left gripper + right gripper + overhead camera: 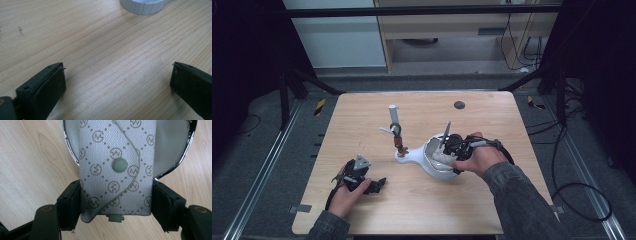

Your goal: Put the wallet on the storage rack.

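Right tongs (116,202) are clamped on a small grey fabric pouch (116,167), the kind with a diamond monogram print and a snap button on its flap; both pads are pressed flat against its sides. Something small and metallic is seen poking out at the pouch's lower edge, too tiny to tell what. The far end of the pouch is held over, maybe already inside, a white bowl-shaped holder with a chrome rim (68,147); whether it's touching the bottom can't be told. From the high view that white holder (429,160) is seen near the middle of the tabletop (362,110), with a narrow neck running left to a little stand where a ring-like thing is hung (396,131) below an upright white post.

Left tongs (117,82) are spread wide with nothing between them, parked low over bare wood at the near left, well apart from the action.

Progress-wise: the pouch looks picked up and brought to the bowl, so the carrying part is judged mostly done. What's left is probably lowering it in and letting go. No other contents can be made out in the bowl.
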Motion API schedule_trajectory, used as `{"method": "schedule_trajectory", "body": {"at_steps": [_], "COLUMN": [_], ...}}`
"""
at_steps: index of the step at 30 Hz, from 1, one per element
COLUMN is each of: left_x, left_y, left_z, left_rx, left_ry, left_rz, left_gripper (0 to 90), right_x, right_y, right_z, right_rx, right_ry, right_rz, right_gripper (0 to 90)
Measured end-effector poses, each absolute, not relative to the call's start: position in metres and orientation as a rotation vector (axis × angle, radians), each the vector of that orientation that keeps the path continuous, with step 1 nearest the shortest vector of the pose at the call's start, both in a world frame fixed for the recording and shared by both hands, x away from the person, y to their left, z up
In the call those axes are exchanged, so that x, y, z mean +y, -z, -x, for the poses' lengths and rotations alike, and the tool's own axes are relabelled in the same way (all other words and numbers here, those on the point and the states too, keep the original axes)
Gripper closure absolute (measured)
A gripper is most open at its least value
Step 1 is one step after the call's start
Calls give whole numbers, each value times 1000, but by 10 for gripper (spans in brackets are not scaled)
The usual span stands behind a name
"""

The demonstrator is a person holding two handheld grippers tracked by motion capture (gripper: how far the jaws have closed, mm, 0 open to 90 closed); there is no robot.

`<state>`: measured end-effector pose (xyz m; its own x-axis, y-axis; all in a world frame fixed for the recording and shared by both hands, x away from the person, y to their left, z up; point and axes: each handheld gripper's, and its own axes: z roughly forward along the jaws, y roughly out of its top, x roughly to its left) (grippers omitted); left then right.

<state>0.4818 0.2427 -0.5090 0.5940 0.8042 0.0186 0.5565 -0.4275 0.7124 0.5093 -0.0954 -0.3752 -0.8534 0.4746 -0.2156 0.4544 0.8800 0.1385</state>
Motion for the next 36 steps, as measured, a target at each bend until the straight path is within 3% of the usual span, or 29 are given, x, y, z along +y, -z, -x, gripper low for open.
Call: {"method": "schedule_trajectory", "body": {"at_steps": [36], "left_x": [242], "left_y": [509], "left_z": [-482], "left_rx": [1069], "left_ry": [-471], "left_rz": [-2150], "left_gripper": [0], "right_x": [-85], "right_y": [382], "right_z": [-522], "right_rx": [2832], "right_ry": [-137], "right_rz": [-717], "right_gripper": [311]}}
